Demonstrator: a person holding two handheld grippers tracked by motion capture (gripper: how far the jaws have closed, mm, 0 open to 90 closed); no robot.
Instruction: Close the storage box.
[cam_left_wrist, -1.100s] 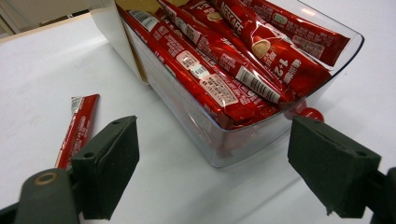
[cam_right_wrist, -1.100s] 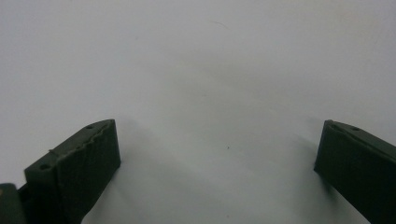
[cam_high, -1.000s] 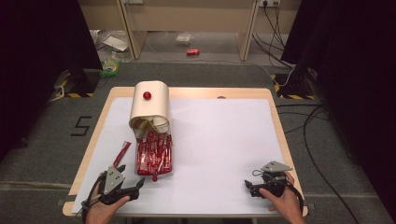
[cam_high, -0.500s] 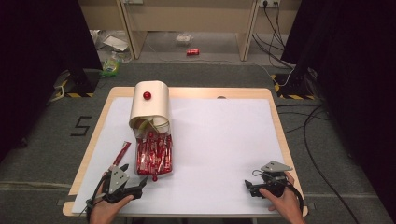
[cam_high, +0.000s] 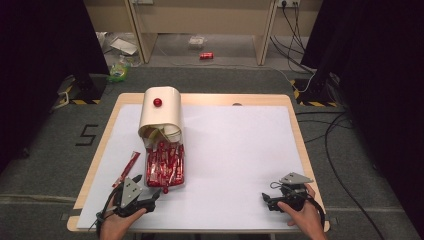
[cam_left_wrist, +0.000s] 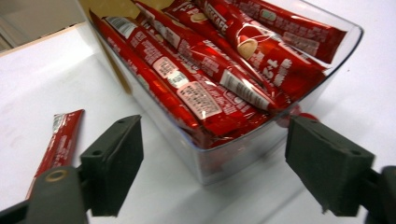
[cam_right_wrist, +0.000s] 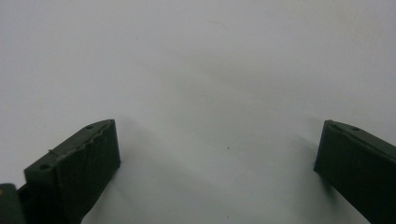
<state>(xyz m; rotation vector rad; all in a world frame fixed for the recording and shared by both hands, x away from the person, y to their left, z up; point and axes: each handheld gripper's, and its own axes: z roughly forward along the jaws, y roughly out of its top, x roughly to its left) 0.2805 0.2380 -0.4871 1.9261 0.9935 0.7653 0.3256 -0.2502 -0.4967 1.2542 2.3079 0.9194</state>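
While my two hands rest at the near edge, the table (cam_high: 230, 150) shows as a wooden top under a white sheet, standing on grey carpet with dark curtains at both sides and cables (cam_high: 330, 145) trailing on the floor to the right. Compared with a second ago, my left gripper (cam_high: 152, 196) has crept slightly toward the tray, and its jaws have just been closing a little (they are wide apart, with the tray's near corner between them, not pressed). My right gripper (cam_right_wrist: 217, 154) is unchanged, jaws wide over bare sheet. The clear tray (cam_left_wrist: 233, 156) of red sachets (cam_left_wrist: 210, 79) lies before the cream cover (cam_high: 161, 112), left of centre; one loose sachet (cam_left_wrist: 63, 140) lies beside it.
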